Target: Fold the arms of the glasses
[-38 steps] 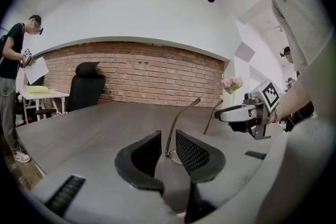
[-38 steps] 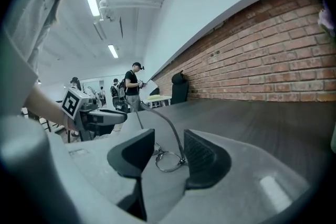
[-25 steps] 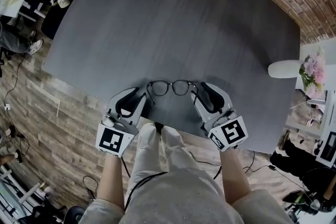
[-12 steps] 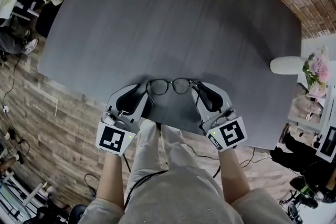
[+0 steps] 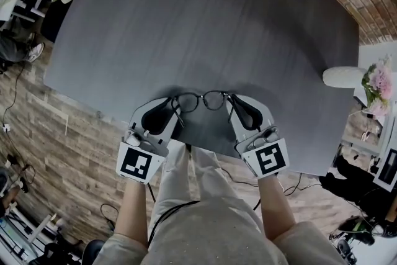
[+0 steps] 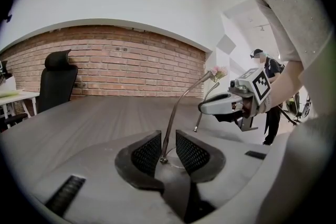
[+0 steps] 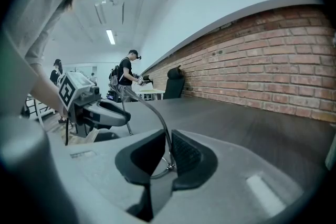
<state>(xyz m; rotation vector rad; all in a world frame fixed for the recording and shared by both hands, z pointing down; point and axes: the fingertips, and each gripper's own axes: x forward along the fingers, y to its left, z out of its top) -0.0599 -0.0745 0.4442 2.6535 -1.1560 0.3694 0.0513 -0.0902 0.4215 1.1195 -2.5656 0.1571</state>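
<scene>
Black round-lensed glasses [image 5: 198,101] sit near the front edge of the grey table [image 5: 205,22], arms open and pointing back at me. My left gripper [image 5: 175,108] is at their left end. In the left gripper view that arm [image 6: 173,113] rises between the pads [image 6: 149,152], leaning on the left one, with a gap to the other; this gripper [image 6: 168,153] is open. My right gripper [image 5: 231,105] is at the right end. Its jaws [image 7: 167,157] are closing, the pads pinching the right arm [image 7: 157,118] near the hinge. Each gripper shows in the other's view: right [image 6: 226,105], left [image 7: 100,113].
A white vase [image 5: 344,79] with pink flowers [image 5: 378,84] stands at the table's right edge. The front table edge runs just under both grippers. A black chair [image 6: 58,78] and a brick wall [image 6: 131,65] lie beyond the table. A person [image 7: 127,73] stands far back.
My right gripper has edged in toward the glasses' right end. The left gripper and the glasses have stayed about where they were.
</scene>
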